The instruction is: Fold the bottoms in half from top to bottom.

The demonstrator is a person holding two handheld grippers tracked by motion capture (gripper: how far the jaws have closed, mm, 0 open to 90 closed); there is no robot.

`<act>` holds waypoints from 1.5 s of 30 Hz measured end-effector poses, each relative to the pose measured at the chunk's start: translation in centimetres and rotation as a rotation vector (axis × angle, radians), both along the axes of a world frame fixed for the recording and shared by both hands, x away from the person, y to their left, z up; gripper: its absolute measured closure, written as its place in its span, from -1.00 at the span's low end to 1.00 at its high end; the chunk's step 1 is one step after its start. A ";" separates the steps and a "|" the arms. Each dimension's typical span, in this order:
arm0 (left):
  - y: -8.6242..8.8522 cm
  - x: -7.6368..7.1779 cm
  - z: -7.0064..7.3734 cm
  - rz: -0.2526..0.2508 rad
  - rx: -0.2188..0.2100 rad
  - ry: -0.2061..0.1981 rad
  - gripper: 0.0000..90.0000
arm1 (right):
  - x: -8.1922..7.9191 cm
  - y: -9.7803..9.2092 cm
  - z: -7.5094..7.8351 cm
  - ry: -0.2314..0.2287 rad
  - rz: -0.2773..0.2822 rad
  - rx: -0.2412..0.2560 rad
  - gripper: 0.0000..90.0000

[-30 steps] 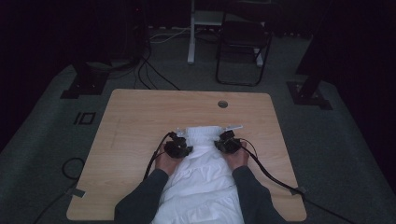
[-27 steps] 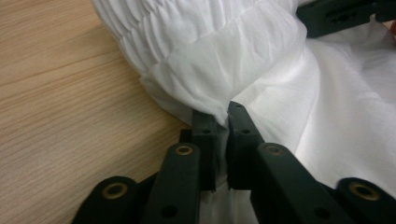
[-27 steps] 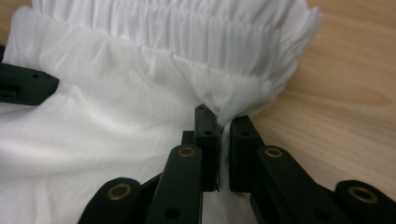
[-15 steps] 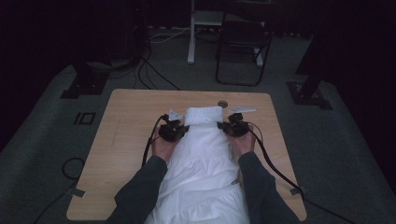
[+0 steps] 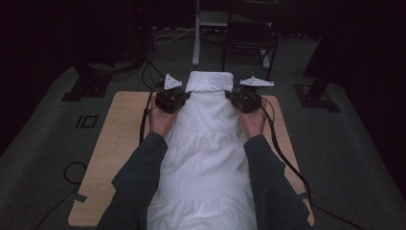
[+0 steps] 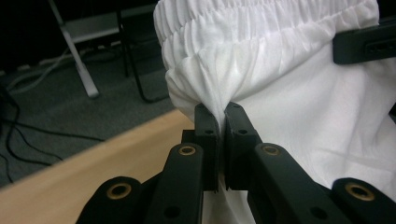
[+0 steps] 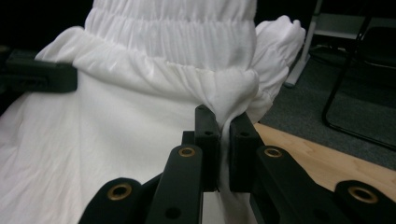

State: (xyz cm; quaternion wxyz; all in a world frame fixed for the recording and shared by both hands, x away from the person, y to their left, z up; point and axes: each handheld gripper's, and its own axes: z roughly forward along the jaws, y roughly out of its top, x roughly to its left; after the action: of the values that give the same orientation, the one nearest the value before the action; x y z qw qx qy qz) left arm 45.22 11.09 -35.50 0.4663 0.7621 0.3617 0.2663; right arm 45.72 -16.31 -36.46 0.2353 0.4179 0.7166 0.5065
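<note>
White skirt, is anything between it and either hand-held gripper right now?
Nothing visible: the left hand-held gripper and right hand-held gripper are each shut directly on the white skirt just below its elastic waistband.

white garment [image 5: 210,143] | elastic waistband far end (gathered) | spread lengthwise along table

Dark grey-blue long sleeves [image 5: 139,179] on both forearms. Left gripper [image 5: 171,99] and right gripper [image 5: 245,99]: black housings, each topped by a grey three-cornered plate. Black cables trailing back. Jaws matte black, blocky tips, brass-coloured rivets [image 6: 187,150] at the linkage joints.
</note>
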 end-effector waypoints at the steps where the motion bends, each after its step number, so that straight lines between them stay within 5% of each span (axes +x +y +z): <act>1: 0.0 0.0 0.3 -0.008 0.013 0.000 0.91 | -0.1 -0.1 0.2 -0.004 0.004 -0.002 0.89; 12: 0.1 -2.5 -1.0 -0.074 0.059 0.016 0.91 | -2.9 -0.8 -1.9 0.032 0.066 -0.019 0.88; 21: 1.4 -9.4 -3.7 -0.137 0.003 0.036 0.90 | -8.6 -1.4 -4.7 0.059 0.170 -0.028 0.88; 23: 1.4 -9.4 -3.7 -0.137 0.003 0.036 0.90 | -9.2 -1.4 -5.0 0.060 0.184 -0.032 0.88; 24: 2.2 -12.8 -5.5 -0.167 -0.001 0.051 0.89 | -11.4 -1.2 -6.0 0.055 0.217 -0.052 0.88; 28: 2.8 -16.0 -8.3 -0.185 -0.003 0.092 0.89 | -13.8 -0.9 -8.4 0.105 0.263 -0.072 0.88; 32: 2.8 -18.5 -12.5 -0.184 0.020 0.175 0.88 | -15.7 -0.6 -11.6 0.169 0.282 -0.105 0.88; 38: 2.3 -19.5 -17.0 -0.174 0.079 0.277 0.88 | -16.7 -0.1 -16.5 0.271 0.277 -0.140 0.88; 45: 2.0 -18.9 -18.7 -0.152 0.135 0.304 0.88 | -16.5 0.5 -18.2 0.297 0.237 -0.173 0.64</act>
State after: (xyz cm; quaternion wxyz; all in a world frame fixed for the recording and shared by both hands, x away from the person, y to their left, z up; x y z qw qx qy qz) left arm 26.37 13.05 -54.20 0.3728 0.8482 0.3509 0.1356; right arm 29.21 -15.86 -54.62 0.1007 0.3790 0.8283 0.4001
